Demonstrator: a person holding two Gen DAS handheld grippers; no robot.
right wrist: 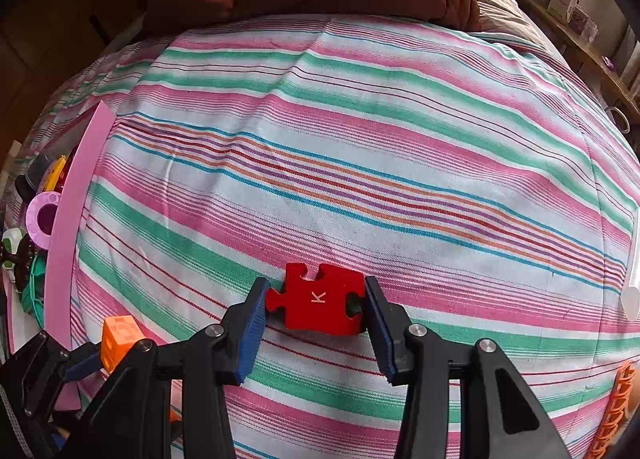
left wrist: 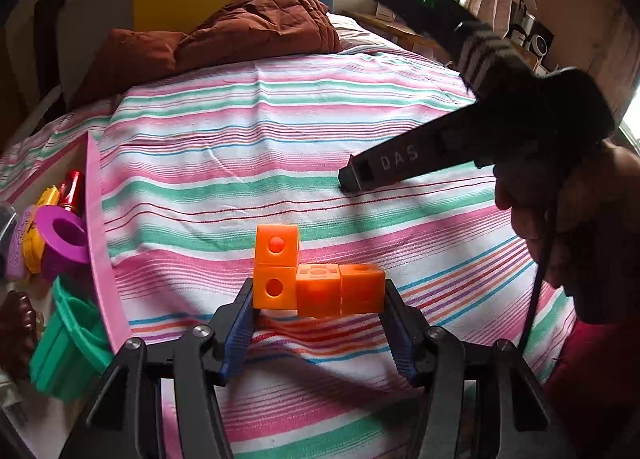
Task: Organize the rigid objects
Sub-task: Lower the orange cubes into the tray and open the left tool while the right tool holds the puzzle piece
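My left gripper (left wrist: 319,295) is shut on an L-shaped piece of joined orange cubes (left wrist: 316,283) and holds it just above the striped bedspread. The same orange piece (right wrist: 120,343) and the left gripper show at the lower left of the right wrist view. My right gripper (right wrist: 316,301) is shut on a red jigsaw piece marked K (right wrist: 320,299), low over the bedspread. In the left wrist view the right gripper (left wrist: 352,177) shows from the side at the right, its tip near the cloth.
A pink-walled box (left wrist: 100,243) at the left edge holds several toys: a purple ring (left wrist: 64,235), a green cup (left wrist: 72,343), a red item (left wrist: 72,187). A brown quilt (left wrist: 260,23) lies at the bed's far end. An orange toy (right wrist: 616,411) sits at the lower right.
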